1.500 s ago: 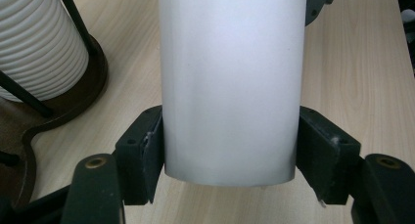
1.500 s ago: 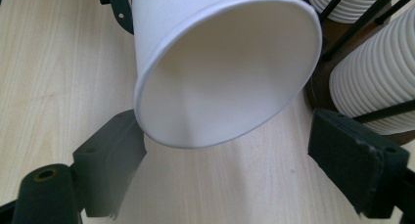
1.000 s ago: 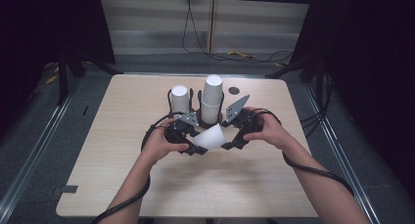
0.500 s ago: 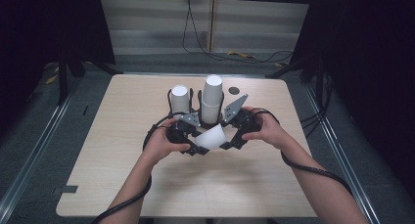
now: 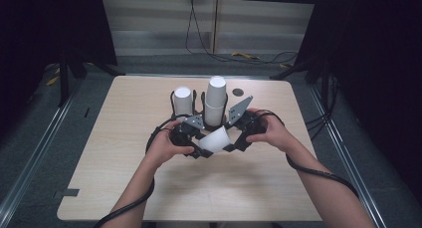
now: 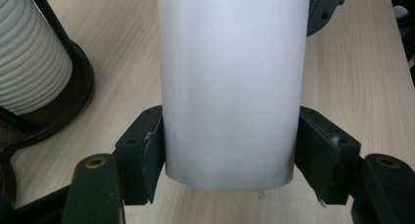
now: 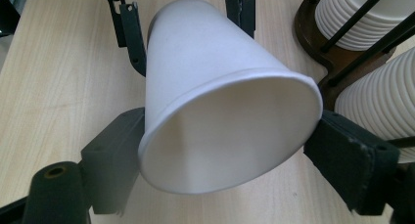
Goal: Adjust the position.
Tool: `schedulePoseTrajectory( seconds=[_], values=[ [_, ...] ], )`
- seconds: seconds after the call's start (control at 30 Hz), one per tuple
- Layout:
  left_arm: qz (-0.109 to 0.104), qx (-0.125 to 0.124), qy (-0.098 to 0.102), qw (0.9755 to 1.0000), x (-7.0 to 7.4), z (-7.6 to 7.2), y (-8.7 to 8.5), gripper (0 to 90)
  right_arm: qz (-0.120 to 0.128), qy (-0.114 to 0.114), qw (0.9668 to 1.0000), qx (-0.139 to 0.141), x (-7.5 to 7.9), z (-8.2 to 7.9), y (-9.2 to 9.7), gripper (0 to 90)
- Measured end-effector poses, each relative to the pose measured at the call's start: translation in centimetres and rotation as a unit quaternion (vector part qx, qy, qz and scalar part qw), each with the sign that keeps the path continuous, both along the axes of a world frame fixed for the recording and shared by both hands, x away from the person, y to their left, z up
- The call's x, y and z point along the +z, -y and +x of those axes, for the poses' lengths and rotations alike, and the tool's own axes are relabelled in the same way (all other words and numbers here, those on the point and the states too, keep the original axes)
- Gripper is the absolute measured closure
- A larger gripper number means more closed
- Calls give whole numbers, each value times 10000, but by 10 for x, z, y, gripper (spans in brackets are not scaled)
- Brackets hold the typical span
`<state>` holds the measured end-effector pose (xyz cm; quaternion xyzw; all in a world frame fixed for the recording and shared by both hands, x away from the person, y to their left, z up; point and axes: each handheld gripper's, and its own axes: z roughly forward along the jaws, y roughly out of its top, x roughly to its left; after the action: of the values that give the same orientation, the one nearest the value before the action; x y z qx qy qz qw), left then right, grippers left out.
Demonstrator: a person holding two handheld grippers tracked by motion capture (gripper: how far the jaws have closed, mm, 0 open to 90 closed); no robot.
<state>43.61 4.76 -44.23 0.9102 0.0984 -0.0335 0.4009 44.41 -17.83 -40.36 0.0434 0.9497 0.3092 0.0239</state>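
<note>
The cup (image 7: 215, 87) looks like smooth matt white paper, the table (image 5: 124, 138) pale grained wood, the stacked cups (image 7: 381, 101) ribbed paper, their holder (image 6: 58, 111) dark glossy wood.

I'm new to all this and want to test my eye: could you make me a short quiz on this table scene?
1. True or false: the white paper cup held on its side is clamped by both the left gripper and the right gripper.
2. Which end of that cup faces the right gripper's camera? A) its closed base B) its open mouth C) its side wall
3. Fill in: the two stacks of ribbed white cups stand in a dark ____ rack on the pale wooden table.

Key:
1. True; each pair of jaws presses on the cup.
2. B
3. Wire
</note>
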Motion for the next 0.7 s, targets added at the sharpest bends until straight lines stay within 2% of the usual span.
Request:
schedulePoseTrajectory(
  seconds=[0.1, 0.43, 0.5, 0.7],
  values=[
    [114, -84, 5, 9999, 1, 1, 0, 332, -11, 11, 10000, 4, 0, 0, -1, 168],
    [-61, -87, 9, 9999, 0, -1, -1, 334, 6, -99, 10000, 10, -5, 0, -1, 151],
    [5, -156, 63, 9999, 2, -1, -1, 334, -1, -122, 9999, 12, -6, 0, -1, 146],
    [-32, -149, 63, 9999, 1, -1, -1, 334, 4, -121, 9999, 33, -8, 0, -3, 158]
  ],
)
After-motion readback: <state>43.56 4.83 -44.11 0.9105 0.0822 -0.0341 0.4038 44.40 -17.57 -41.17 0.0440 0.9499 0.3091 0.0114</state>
